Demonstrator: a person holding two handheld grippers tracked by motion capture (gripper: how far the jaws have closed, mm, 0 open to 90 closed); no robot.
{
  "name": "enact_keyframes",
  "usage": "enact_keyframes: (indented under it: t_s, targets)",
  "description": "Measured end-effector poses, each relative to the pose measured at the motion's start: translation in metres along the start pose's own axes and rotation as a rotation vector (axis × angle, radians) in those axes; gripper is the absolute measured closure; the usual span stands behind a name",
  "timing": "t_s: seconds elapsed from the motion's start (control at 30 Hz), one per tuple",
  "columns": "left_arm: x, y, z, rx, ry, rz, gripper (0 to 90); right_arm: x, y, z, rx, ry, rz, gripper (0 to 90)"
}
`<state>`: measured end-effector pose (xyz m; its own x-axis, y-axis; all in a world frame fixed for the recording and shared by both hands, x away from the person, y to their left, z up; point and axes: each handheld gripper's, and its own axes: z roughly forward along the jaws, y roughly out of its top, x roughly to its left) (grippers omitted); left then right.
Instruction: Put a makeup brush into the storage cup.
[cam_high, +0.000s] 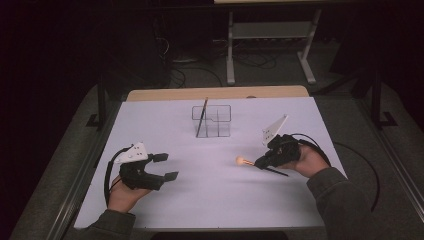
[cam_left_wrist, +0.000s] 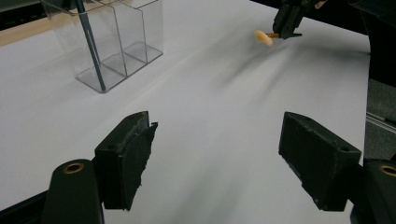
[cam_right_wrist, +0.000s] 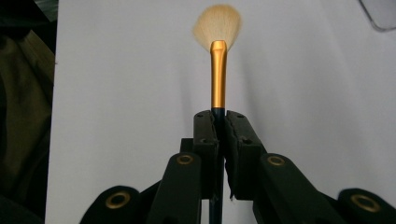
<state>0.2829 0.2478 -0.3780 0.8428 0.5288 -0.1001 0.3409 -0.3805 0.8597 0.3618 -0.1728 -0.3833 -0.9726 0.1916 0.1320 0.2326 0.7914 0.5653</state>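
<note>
Right gripper view: right gripper (cam_right_wrist: 219, 126) pinches a gold-ferruled, pale-bristled makeup brush (cam_right_wrist: 217, 70) by its dark handle over the white table (cam_high: 210, 195), presumably bound for the clear plastic organizer (cam_high: 212, 121); left gripper (cam_left_wrist: 229, 154) waits wide, holding nothing.

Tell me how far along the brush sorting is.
One thin brush already stands in the clear organizer. The right hand-held gripper is shut on a fan brush, above the table. Likely left: placing it in the organizer. The left hand-held gripper is open.

High view overhead; claw views close, sharing brush (cam_left_wrist: 264, 37).
</note>
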Motion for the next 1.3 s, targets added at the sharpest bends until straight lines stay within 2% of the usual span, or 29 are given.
enact_keyframes:
  t_s: [0.67,0.97,1.3]
  targets:
    - [-0.007,0.008,0.010,0.009,-0.018,0.020,24.7,0.012,0.007,-0.017,-0.112,-0.002,-0.018,82.9]
    - [-0.011,0.012,0.016,0.010,-0.029,0.029,24.8,0.020,0.017,-0.021,-0.162,0.004,-0.035,82.8]
    - [-0.016,0.018,0.023,0.026,-0.067,0.049,28.1,0.027,0.025,-0.020,-0.213,0.022,-0.051,82.8]
